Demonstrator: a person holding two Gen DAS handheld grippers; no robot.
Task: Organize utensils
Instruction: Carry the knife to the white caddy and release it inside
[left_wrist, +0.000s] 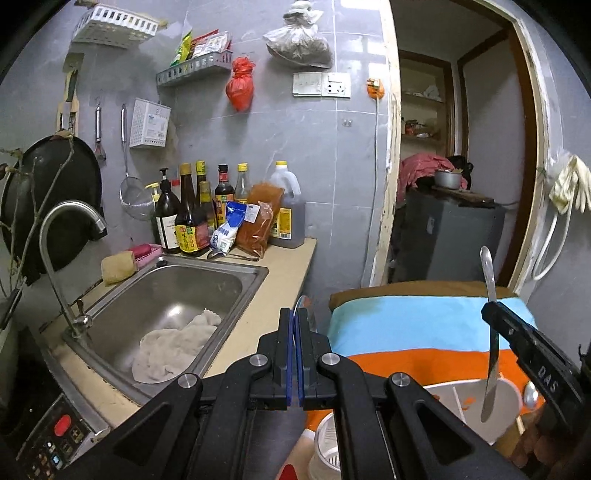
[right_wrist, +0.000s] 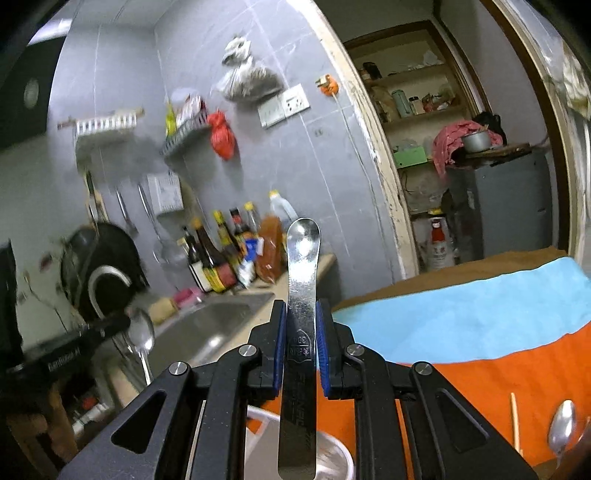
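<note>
My right gripper (right_wrist: 301, 306) is shut on a flat steel spoon (right_wrist: 303, 258). Its small bowl points up and its handle hangs down over a white divided holder (left_wrist: 458, 402). The left wrist view shows that gripper (left_wrist: 493, 308) at the right, with the flat steel spoon (left_wrist: 491, 354) held upright. My left gripper (left_wrist: 295, 314) is shut on a round spoon (left_wrist: 300, 301), seen edge-on between the blue pads. In the right wrist view the left gripper (right_wrist: 123, 325) is at the left, and the round spoon (right_wrist: 142, 334) has its bowl at the fingertips and its handle hanging down.
A blue, orange and brown striped cloth (right_wrist: 461, 325) covers the surface; another spoon (right_wrist: 561, 428) and a chopstick (right_wrist: 514, 421) lie on it. A steel sink (left_wrist: 229, 269) holding a rag lies to the left, with sauce bottles (left_wrist: 188, 218) behind it. A white perforated cup (left_wrist: 327, 446) stands below my left gripper.
</note>
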